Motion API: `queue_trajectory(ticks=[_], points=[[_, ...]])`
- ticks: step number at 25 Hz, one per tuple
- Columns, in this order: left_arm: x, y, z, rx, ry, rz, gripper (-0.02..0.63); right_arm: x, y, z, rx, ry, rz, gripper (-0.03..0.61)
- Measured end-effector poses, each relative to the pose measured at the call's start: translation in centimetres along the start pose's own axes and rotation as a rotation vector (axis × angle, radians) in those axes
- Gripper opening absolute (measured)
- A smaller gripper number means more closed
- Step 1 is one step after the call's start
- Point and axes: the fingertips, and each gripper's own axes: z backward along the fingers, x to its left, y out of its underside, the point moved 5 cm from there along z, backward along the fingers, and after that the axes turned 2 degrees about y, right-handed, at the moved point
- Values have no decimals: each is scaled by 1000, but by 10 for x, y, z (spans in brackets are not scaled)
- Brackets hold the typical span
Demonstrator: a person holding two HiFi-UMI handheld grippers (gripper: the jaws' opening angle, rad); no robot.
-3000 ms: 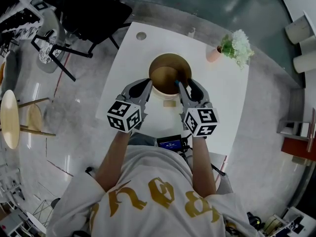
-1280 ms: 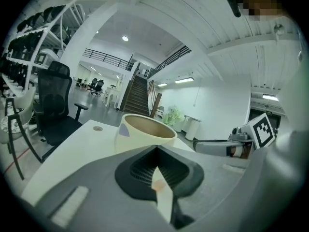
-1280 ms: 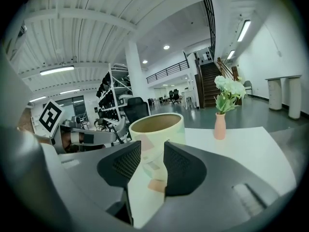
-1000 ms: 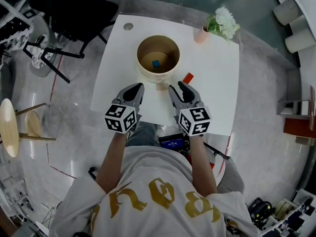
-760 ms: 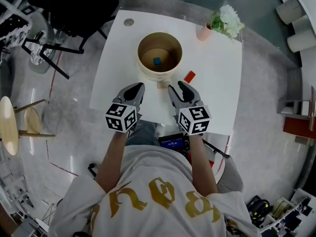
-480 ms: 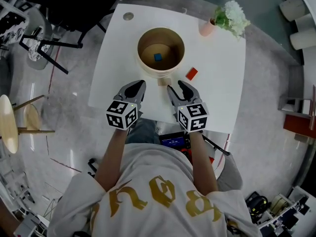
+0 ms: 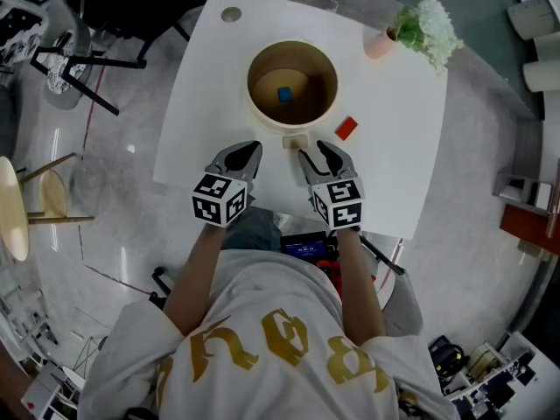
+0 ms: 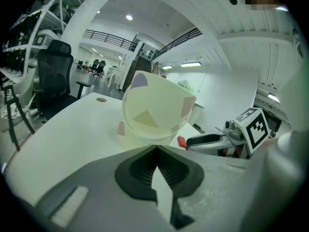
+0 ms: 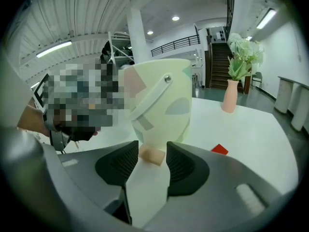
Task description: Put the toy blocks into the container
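Both grippers have dropped toward the near table edge since three seconds ago, when they hung over the bucket

- left gripper (image 7: 248, 150): jaws closed on each other, nothing held
- right gripper (image 7: 317, 152): jaws have just been opening, now parted, nothing between the pads; beige block (image 7: 296, 141) lies just ahead of the tips, against the bucket's foot
- cream bucket (image 7: 290, 127): blue block (image 7: 283, 94) now on its floor, so one is stowed
- red block (image 7: 346, 128): on the table (image 7: 203, 103), right of the bucket
- judged next target: beige block
- writing: gold shirt lettering not readable; no brand seen
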Motion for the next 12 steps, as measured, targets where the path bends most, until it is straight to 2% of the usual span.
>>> queue_trajectory(ticks=[12], points=[[12,7,-15,49,27,38,2,-2,14,-29,101,-22,91,215]])
